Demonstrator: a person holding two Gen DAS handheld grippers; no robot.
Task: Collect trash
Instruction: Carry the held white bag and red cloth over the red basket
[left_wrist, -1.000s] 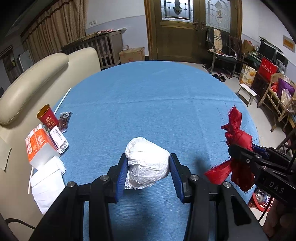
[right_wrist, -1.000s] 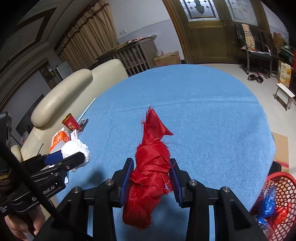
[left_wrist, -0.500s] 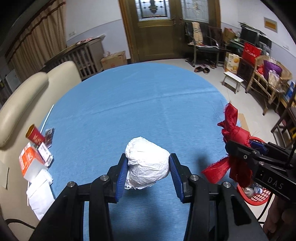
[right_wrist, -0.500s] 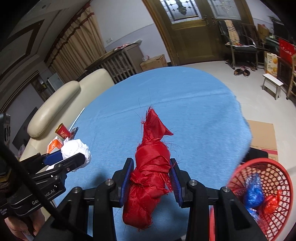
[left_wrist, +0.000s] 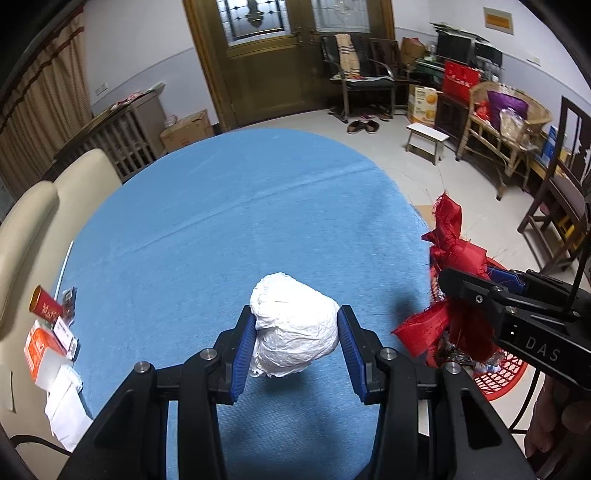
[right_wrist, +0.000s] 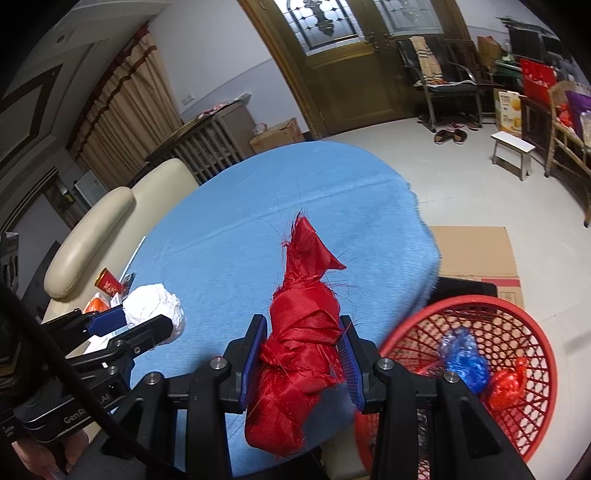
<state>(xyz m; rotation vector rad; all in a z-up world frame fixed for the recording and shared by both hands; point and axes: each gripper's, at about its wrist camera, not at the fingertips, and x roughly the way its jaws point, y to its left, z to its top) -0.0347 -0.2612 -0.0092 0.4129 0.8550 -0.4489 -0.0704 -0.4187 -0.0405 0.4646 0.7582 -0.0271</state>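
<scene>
My left gripper (left_wrist: 297, 341) is shut on a crumpled white paper ball (left_wrist: 293, 328), held above the blue table (left_wrist: 221, 221). My right gripper (right_wrist: 303, 354) is shut on a bundle of red cloth (right_wrist: 299, 347), held at the table's right edge beside the red mesh basket (right_wrist: 517, 314). The basket stands on the floor and holds a blue wrapper (right_wrist: 461, 356) and a red wrapper (right_wrist: 504, 384). The red cloth (left_wrist: 450, 254) and the basket (left_wrist: 502, 376) also show at the right of the left wrist view.
A red cup (left_wrist: 44, 306), an orange box (left_wrist: 38, 349), small packets and white paper (left_wrist: 68, 410) lie at the table's left edge by a cream sofa (left_wrist: 26, 218). Flat cardboard (right_wrist: 476, 254) lies on the floor behind the basket. Chairs and a stool stand further right.
Both grippers have swung to the right with their loads. The right gripper has gone from over the table to its right edge, and the red basket has come into view below it.
</scene>
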